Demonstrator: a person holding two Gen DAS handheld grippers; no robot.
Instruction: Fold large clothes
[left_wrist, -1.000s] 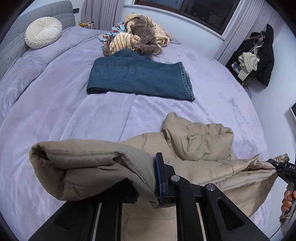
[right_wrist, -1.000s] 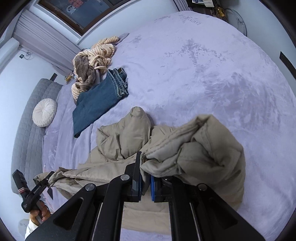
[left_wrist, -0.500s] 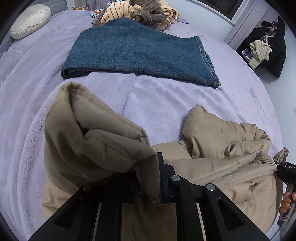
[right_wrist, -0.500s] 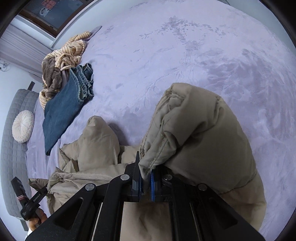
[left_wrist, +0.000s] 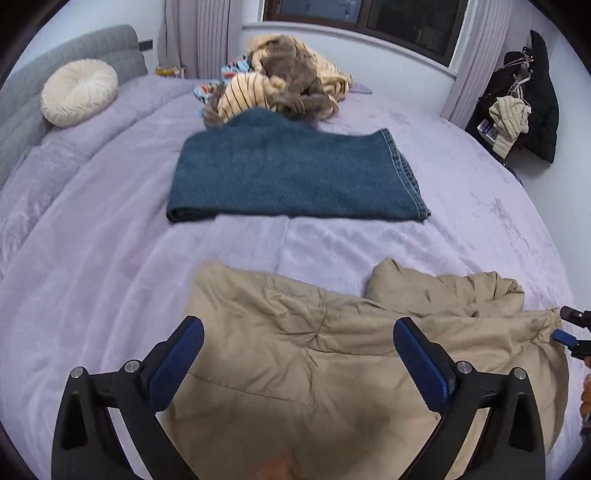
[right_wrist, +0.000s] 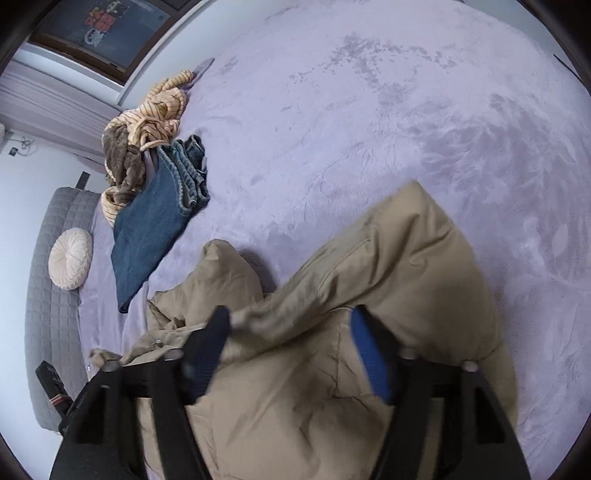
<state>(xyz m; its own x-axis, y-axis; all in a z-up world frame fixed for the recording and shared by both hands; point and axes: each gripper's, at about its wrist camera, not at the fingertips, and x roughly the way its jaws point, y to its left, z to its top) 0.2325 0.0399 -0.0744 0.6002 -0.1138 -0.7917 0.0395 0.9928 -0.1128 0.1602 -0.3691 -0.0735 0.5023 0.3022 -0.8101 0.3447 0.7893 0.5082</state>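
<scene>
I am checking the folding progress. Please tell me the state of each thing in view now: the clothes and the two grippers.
Beige jacket: lying on the bed, folded over, not held.
Jeans: folded, flat on the bed.
Pile of clothes: crumpled, not folded.
Left gripper: open, above the jacket.
Right gripper: open, above the jacket.
Black coat: hanging by the wall.

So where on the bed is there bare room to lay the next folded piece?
Bare blanket between the tan jacket and the folded jeans, and left of both toward the round pillow. Crowded behind the jeans, where the clothes pile sits.
</scene>
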